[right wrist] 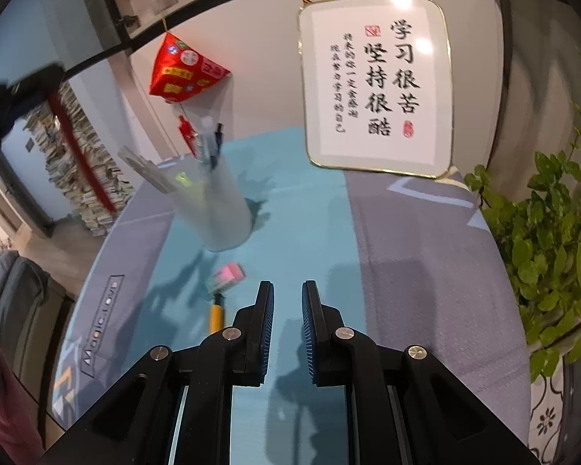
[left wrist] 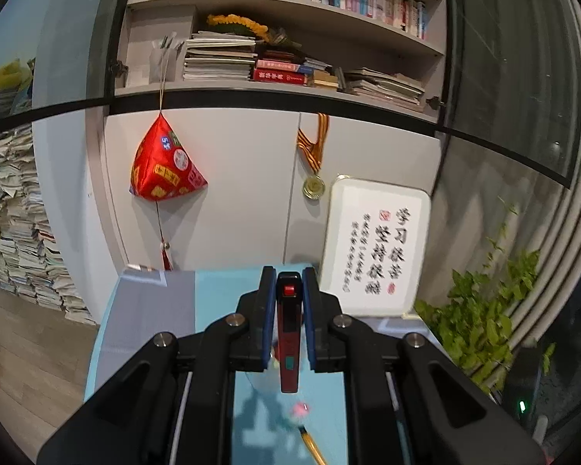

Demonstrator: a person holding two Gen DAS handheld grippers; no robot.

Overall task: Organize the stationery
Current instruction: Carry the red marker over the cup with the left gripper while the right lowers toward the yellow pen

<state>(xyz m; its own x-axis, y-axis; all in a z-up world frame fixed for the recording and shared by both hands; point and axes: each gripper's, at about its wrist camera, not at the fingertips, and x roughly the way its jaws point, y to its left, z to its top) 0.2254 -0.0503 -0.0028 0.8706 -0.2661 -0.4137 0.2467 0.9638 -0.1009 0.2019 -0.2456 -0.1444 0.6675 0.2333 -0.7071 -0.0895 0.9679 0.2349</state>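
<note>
My left gripper [left wrist: 289, 275] is shut on a dark red and black utility knife [left wrist: 288, 321] with a red slider, held lengthwise between the pads above the teal tablecloth. Below it lie a blurred pink eraser [left wrist: 300, 410] and a yellow pencil [left wrist: 313, 447]. In the right wrist view my right gripper [right wrist: 287, 286] is shut with nothing between its pads, pointing down at the cloth. Just left of its fingers are the pink eraser [right wrist: 228, 273] and the yellow pencil [right wrist: 215, 316]. Further back stands a frosted pen cup [right wrist: 217, 209] holding pens and a ruler.
A framed calligraphy board [right wrist: 375, 85] leans against the white cabinet at the table's back edge. A leafy plant [right wrist: 554, 240] stands at the right. A red fabric ornament [left wrist: 166, 166] and a medal [left wrist: 313, 186] hang on the cabinet; bookshelves [left wrist: 282, 93] sit above.
</note>
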